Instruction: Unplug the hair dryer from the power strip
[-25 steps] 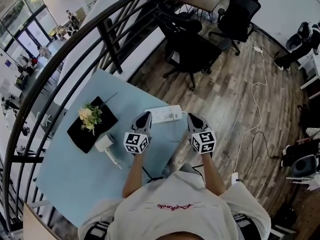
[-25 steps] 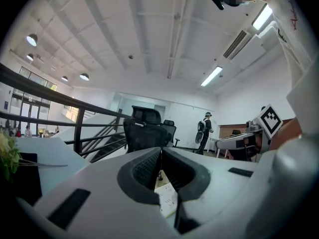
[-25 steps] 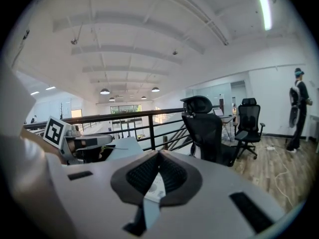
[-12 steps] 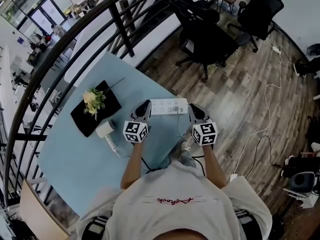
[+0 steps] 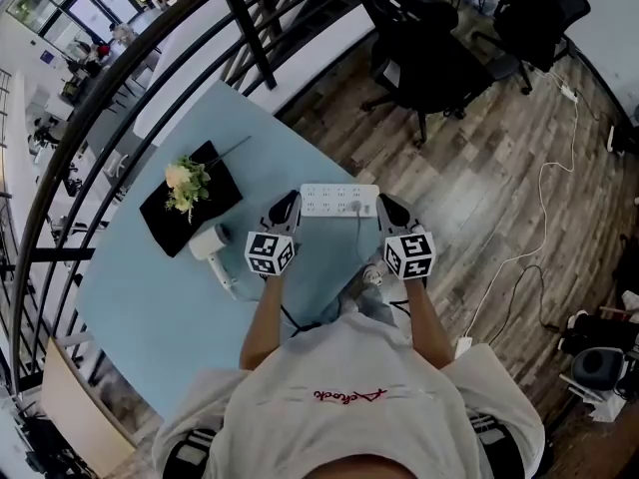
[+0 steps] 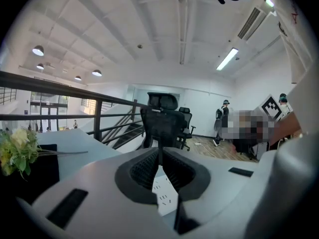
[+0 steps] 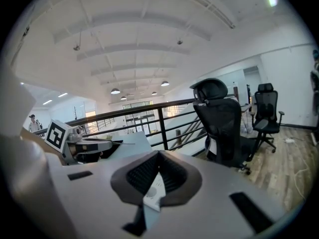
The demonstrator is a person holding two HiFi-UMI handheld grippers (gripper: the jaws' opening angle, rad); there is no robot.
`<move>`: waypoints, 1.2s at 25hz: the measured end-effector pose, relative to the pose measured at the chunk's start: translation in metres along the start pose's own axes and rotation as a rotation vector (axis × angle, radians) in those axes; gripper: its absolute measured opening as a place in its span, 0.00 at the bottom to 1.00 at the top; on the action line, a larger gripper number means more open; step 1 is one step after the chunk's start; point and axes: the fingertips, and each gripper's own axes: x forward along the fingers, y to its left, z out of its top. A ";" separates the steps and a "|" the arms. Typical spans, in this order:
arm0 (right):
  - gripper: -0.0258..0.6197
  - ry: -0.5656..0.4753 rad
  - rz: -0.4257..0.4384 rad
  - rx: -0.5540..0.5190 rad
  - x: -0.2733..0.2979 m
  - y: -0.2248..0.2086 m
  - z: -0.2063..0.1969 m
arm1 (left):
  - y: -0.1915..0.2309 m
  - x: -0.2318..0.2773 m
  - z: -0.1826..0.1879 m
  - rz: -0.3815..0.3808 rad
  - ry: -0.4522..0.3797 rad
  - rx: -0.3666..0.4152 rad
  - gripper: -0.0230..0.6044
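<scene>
A white power strip (image 5: 337,199) lies on the light blue table (image 5: 150,317), with a plug (image 5: 355,208) in a socket near its right end. The white hair dryer (image 5: 212,248) lies left of it, beside my left arm. My left gripper (image 5: 289,202) is shut and empty, with its tip just off the strip's left end. The right gripper (image 5: 385,205) is also shut and empty, at the strip's right end. In the left gripper view, the strip (image 6: 164,193) shows below the shut left gripper (image 6: 159,151). The right gripper view shows the strip (image 7: 155,187) under the shut right gripper (image 7: 159,156).
A black tray (image 5: 222,190) holding a small flower bunch (image 5: 186,184) sits at the table's back left. A dark railing (image 5: 250,23) curves behind the table. Black office chairs (image 5: 429,63) stand on the wooden floor beyond. The table's edge runs just right of the strip.
Both grippers have sunk toward the table and closed in on the two ends of the power strip. They stay shut. The strip and the hair dryer have not moved.
</scene>
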 end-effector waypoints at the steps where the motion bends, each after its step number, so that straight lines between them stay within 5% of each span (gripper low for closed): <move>1: 0.07 0.012 0.003 0.006 0.000 0.002 -0.006 | -0.001 0.000 -0.006 -0.002 0.013 -0.004 0.06; 10: 0.07 0.108 0.015 0.053 0.000 0.001 -0.060 | -0.006 0.014 -0.053 -0.043 0.089 0.055 0.06; 13: 0.07 0.131 0.019 0.061 0.003 0.000 -0.074 | -0.004 0.022 -0.069 -0.051 0.127 0.082 0.25; 23: 0.07 0.157 0.042 0.069 0.009 0.001 -0.088 | -0.003 0.031 -0.115 -0.043 0.266 0.132 0.22; 30: 0.07 0.170 0.058 0.065 0.009 0.008 -0.094 | -0.002 0.031 -0.116 -0.039 0.280 0.166 0.22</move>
